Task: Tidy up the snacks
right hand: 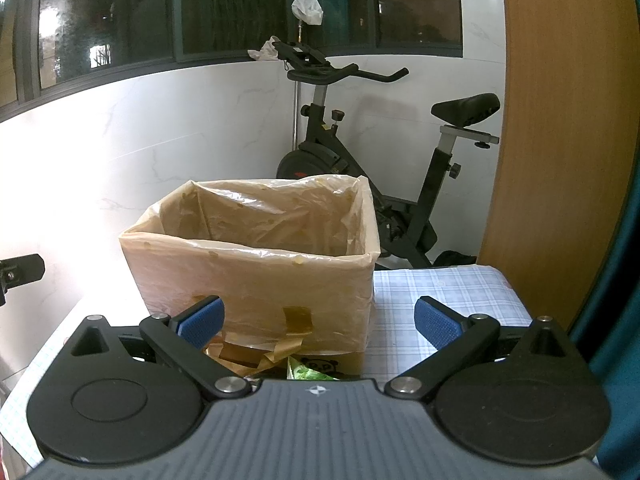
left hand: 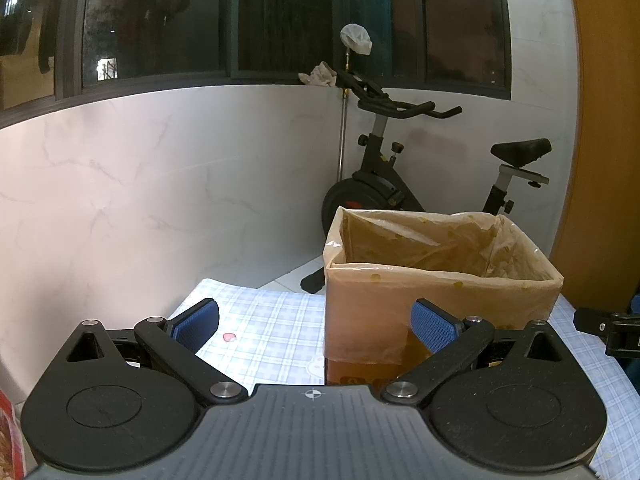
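A cardboard box lined with a beige plastic bag [left hand: 440, 280] stands on the checked tablecloth [left hand: 264, 320]; it also shows in the right wrist view [right hand: 256, 272]. My left gripper [left hand: 316, 326] is open and empty, the box just ahead to the right. My right gripper [right hand: 318, 322] is open and empty, facing the box's front wall. A green snack packet [right hand: 306, 372] peeks out at the box's foot, just past the right gripper's body. A red packet edge [left hand: 8, 436] shows at far left. The box's inside is hidden.
An exercise bike [right hand: 360, 152] stands behind the table against the white tiled wall. A wooden panel [right hand: 560, 120] rises at the right. A small pink spot [left hand: 229, 337] marks the cloth. The right gripper's tip [left hand: 604, 326] shows at the left view's right edge.
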{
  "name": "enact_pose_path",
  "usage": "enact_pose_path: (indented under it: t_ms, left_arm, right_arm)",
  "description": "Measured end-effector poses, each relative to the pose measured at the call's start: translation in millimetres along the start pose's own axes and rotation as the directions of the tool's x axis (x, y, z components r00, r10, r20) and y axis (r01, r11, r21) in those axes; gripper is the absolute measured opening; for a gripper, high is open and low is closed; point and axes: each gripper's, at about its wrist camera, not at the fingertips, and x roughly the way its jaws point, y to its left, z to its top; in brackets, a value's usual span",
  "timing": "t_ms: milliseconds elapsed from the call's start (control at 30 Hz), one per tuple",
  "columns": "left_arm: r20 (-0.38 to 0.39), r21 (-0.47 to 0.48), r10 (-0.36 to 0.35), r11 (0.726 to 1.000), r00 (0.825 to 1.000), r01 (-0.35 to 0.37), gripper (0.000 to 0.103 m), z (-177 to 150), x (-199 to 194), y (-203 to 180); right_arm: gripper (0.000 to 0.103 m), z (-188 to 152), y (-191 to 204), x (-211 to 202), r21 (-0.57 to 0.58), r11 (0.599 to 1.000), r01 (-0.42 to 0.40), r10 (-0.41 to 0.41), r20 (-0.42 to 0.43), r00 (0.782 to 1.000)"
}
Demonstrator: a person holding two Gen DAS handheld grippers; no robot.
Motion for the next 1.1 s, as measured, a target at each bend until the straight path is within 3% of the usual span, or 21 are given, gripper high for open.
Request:
enact_pose_path:
  t_ms: [667,1033,1100]
  left_arm:
    - [0.001,0.001,0.013,1.0,1.0,-0.013,0.103,-1,1,-1]
    - [-0.013,0.012,0.103,0.995,0.995,-0.103,0.103,-5,6,11]
    - [-0.014,-0.021,0.11,0.994,0.994,-0.11,0.103,-8,10,16]
  right_arm:
    - [0.103,0,0,0,-0.001,1.0,0.001,-0.001,0.0,1.0]
    - [0.103,-10,-15,-3,0.076,0.995,-0.068,0.062,0.073,0.995]
    - [0.103,-12,-19,-2,0.096,0.993,-0.075,0.065,0.095,0.993]
